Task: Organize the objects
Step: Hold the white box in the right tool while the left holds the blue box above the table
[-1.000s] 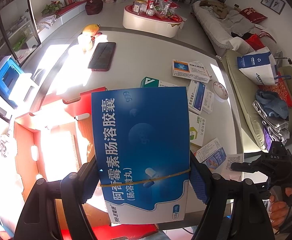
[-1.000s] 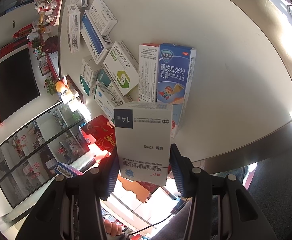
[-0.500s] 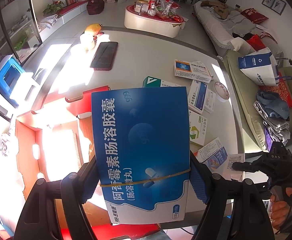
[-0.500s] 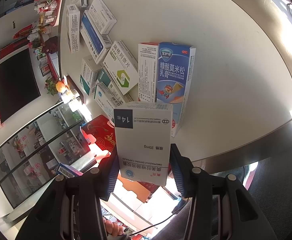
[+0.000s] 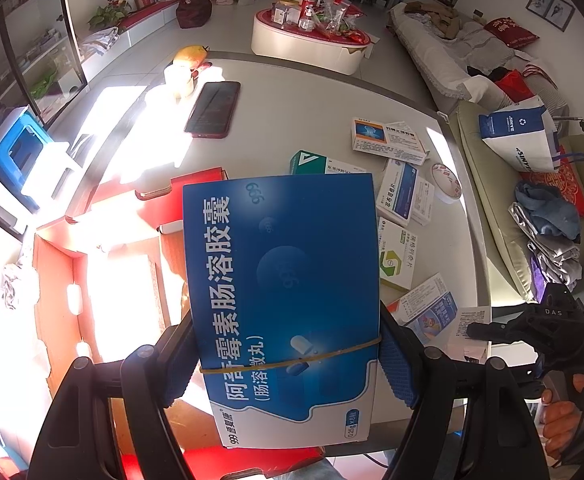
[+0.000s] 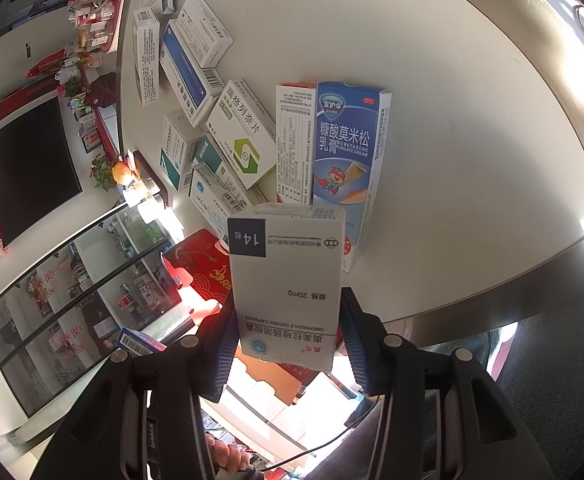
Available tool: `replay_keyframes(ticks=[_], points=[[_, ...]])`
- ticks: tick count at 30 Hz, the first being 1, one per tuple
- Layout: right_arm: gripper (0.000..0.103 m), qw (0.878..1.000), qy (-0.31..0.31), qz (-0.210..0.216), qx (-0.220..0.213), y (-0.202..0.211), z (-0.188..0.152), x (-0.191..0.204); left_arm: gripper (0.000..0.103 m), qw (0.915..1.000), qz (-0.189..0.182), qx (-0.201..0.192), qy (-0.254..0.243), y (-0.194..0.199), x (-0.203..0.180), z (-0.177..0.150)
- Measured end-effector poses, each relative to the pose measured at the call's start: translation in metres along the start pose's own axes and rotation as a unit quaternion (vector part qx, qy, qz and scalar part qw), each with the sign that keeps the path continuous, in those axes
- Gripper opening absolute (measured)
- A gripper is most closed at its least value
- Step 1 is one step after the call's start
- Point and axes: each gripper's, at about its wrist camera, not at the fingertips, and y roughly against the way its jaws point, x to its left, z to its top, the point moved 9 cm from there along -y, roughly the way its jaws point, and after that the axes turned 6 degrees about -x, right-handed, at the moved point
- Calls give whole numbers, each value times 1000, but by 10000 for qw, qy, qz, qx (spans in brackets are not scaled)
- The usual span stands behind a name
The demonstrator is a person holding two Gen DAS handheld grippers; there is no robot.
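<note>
— Grippers, what do they hold?
— Left gripper (image 5: 289, 364) spreads wide, clamping a banded blue medicine box (image 5: 281, 280) over the white table's (image 5: 292, 112) near edge. Right gripper (image 6: 287, 344) pinches a white capsule box (image 6: 285, 276) above that same edge.

Inventory by count: two grippers, left gripper (image 5: 287, 364) and right gripper (image 6: 287, 344), each clamping one medicine box: one blue box (image 5: 283, 300), one white box (image 6: 287, 280). Ahead of the right gripper, on the counter (image 6: 472, 140): about nine loose boxes (image 6: 243, 140) (overlaps obscure some). One tape roll (image 5: 446, 182). One phone (image 5: 211, 109).
</note>
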Motion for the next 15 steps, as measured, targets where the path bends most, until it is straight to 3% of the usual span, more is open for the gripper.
replay_keyframes(ticks=[15], points=[[46,10000,-4,17,26,0,-4,-1,82,10000,35,5,24,2,5,-3]])
